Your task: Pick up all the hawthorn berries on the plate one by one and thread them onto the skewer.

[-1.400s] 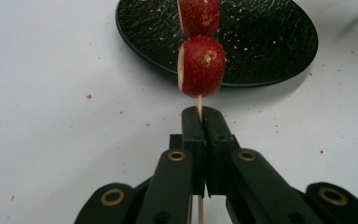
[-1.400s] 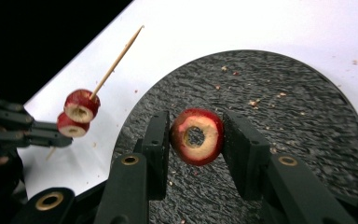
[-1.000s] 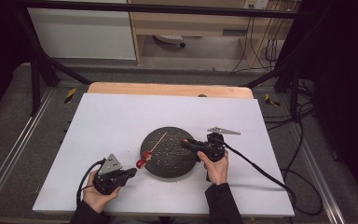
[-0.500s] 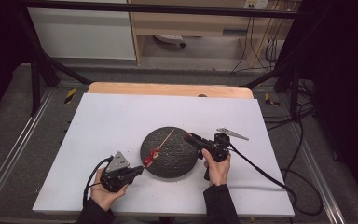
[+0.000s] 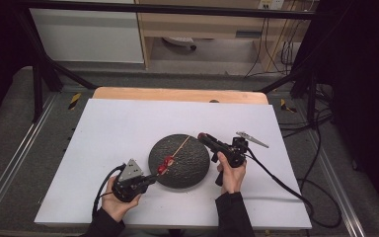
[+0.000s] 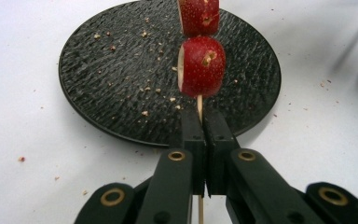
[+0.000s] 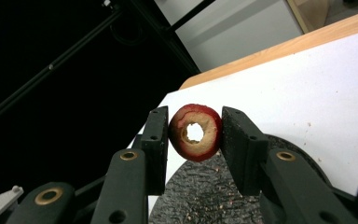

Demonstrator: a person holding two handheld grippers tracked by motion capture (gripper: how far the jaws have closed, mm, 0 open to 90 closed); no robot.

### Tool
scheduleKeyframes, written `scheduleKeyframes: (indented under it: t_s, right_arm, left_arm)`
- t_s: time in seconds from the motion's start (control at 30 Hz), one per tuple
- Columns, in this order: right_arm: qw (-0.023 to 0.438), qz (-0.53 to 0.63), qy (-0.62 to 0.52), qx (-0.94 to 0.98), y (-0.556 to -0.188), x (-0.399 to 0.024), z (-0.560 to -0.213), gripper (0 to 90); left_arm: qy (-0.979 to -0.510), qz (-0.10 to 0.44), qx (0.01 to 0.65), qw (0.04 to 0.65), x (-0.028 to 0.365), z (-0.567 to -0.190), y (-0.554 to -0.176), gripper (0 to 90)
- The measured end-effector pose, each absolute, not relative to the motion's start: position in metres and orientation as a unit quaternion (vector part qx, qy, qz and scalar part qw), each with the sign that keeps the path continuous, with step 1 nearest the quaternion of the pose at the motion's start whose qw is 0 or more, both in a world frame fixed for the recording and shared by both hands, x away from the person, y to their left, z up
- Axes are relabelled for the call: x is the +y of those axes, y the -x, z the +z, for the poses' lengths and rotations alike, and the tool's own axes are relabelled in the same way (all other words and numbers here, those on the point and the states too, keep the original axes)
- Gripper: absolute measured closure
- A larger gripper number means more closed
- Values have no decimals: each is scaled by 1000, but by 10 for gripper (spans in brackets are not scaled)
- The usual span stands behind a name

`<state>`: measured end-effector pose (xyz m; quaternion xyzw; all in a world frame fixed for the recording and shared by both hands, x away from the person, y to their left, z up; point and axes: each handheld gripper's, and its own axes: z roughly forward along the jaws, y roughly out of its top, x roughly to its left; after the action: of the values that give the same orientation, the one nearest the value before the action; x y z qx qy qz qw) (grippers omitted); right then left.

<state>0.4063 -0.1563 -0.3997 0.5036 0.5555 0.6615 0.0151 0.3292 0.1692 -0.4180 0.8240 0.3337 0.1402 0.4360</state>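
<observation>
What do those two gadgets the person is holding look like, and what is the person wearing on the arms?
Each is a black handheld tool. The left gripper carries a grey three-cornered plate on top and trails a black cable; the right gripper has the same plate and a long black cable running off the white table. Close up, the black jaws pivot on brass-coloured rivets. Both sleeves are dark.
</observation>
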Motion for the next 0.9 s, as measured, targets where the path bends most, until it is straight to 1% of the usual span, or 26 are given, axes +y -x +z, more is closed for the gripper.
scheduleKeyframes:
  t_s: [0.3,0.5,0.9]
  right_arm:
    - [26,679,-511,526,-411,-157,-398,634]
    - [40,694,-512,505,-414,-155,-400,634]
    - [52,710,-513,479,-418,-154,-403,635]
  left_arm:
    - [-825,138,327,439,158,-417,-327,883]
    - [-825,132,330,440,154,-418,-327,883]
    - [-817,121,344,447,143,-419,-326,882]
